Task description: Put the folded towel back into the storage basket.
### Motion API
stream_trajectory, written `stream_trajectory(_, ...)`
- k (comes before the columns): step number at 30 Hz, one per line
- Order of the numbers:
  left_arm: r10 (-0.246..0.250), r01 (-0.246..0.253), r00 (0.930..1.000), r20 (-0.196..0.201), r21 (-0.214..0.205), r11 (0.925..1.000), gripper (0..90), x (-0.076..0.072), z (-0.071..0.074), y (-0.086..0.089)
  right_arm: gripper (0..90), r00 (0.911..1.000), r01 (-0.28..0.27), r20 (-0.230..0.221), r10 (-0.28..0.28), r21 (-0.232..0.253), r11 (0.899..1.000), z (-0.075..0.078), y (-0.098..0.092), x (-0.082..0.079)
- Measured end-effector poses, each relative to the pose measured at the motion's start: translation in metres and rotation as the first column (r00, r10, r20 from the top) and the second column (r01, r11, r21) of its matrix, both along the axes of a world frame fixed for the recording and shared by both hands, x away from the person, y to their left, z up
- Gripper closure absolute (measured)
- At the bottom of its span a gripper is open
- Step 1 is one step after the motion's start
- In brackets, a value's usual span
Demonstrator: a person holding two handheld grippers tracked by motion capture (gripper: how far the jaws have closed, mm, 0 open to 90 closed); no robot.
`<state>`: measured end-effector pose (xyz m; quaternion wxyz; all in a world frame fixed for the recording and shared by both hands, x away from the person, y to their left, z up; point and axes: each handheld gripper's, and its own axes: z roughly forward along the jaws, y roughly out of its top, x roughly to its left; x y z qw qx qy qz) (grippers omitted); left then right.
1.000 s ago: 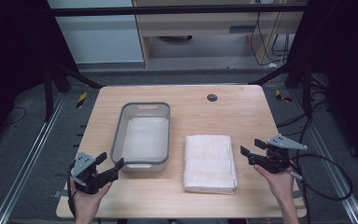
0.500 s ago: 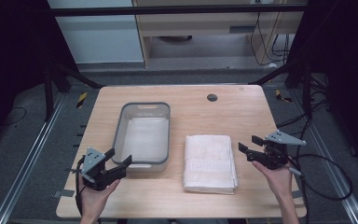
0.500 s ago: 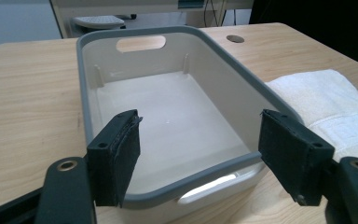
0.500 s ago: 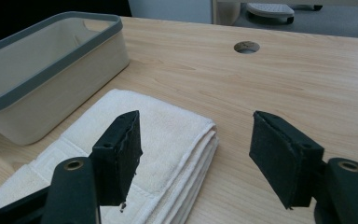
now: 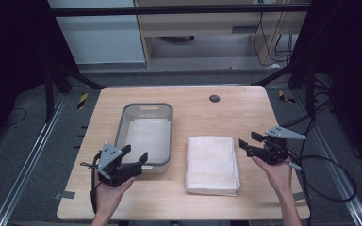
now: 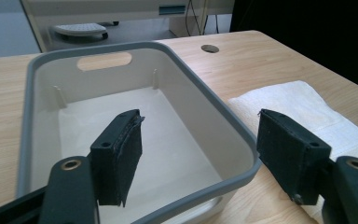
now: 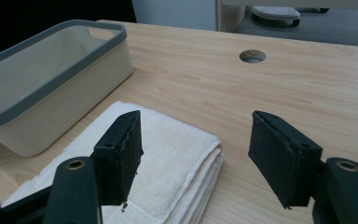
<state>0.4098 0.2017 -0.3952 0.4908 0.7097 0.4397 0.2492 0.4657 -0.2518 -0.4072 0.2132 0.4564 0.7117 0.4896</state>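
Note:
A grey-rimmed cream tub [image 5: 147,105] stands empty on the wooden table [image 5: 207,117]. A folded white towel [image 5: 212,162] lies to its right. My left gripper [image 5: 135,153] is open at the tub's near edge. In the left gripper view this gripper [image 6: 198,116] hangs over the near right corner of the tub [image 6: 214,98] with the towel [image 6: 303,102] beside it. Its jaws have just been closing a little, and they grip nothing. My right gripper [image 5: 246,140] is open just right of the towel. In the right gripper view it [image 7: 196,116] points across the towel [image 7: 168,154] towards the tub [image 7: 74,88].
A round cable hole [image 5: 214,98] sits in the table's far middle. Black cables [image 5: 320,165] trail off the right edge. Metal frame rails run along both sides of the table, with a desk beyond.
My left hand has carried its gripper rightwards, from the table's left front edge up to the tub's near corner. The right hand has hardly moved.

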Motion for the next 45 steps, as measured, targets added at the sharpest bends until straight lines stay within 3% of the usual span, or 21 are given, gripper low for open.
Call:
stream_trajectory(21,-0.075,0.076,0.9966,-0.034,0.012,0.9971,33.2,0.009,-0.008,-0.047,34.7,0.9997,-0.013,-0.018,0.013,-0.001,1.0,-0.007,0.005,0.019)
stream_trajectory(30,-0.122,0.125,0.9909,-0.056,0.038,0.9915,33.5,0.008,-0.016,-0.067,34.0,0.9996,-0.012,-0.026,0.012,-0.003,1.0,-0.012,0.006,0.023)
stream_trajectory(34,-0.153,0.155,0.9851,-0.079,0.026,0.9876,33.8,0.007,-0.02,-0.076,33.8,0.9995,-0.015,-0.026,0.015,-0.009,1.0,-0.014,0.007,0.025)
stream_trajectory(45,-0.18,0.185,0.9779,-0.106,0.036,0.9821,35.9,0.004,-0.028,-0.086,33.3,0.9987,-0.012,-0.051,0.011,-0.026,1.0,-0.02,0.009,0.028)
